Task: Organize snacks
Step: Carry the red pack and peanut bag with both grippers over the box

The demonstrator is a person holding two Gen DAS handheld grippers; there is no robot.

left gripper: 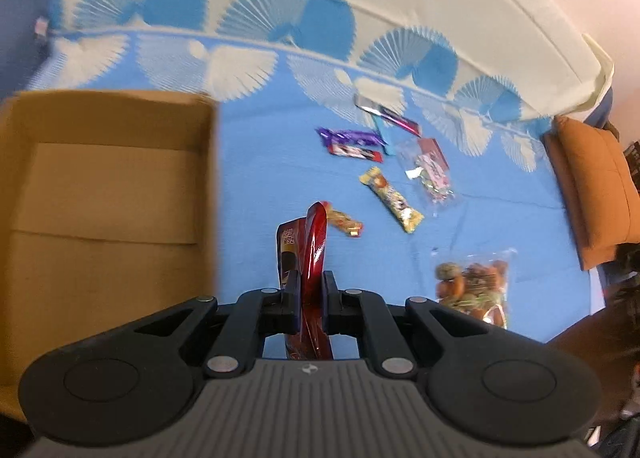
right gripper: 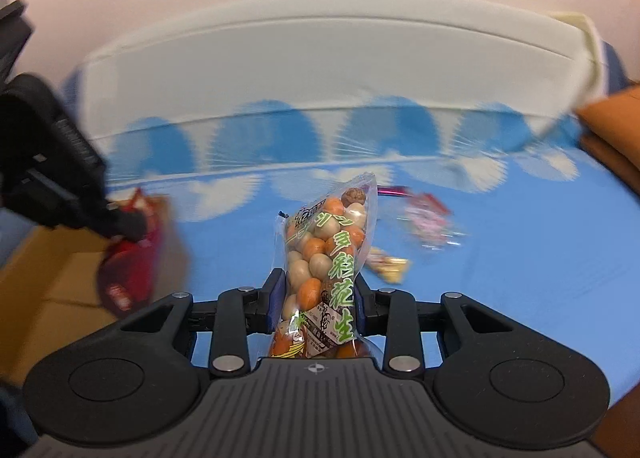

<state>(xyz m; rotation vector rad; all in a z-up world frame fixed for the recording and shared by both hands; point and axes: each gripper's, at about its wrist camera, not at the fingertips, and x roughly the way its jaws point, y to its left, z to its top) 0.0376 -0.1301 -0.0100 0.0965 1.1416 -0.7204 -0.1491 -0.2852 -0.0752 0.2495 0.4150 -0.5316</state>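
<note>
Left tongs (left gripper: 307,290) grip a red packet (left gripper: 314,246), box (left gripper: 100,185) just left (nearer); right tongs (right gripper: 316,298) hold a peanut bag (right gripper: 328,250) upright.

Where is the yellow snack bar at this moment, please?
In the left wrist view, the yellow snack bar lies flat on the blue bedsheet, right of centre, between the clear candy bag and the small orange wrapper.

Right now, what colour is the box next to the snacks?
Plain brown cardboard box, clearest in the left wrist view.
</note>
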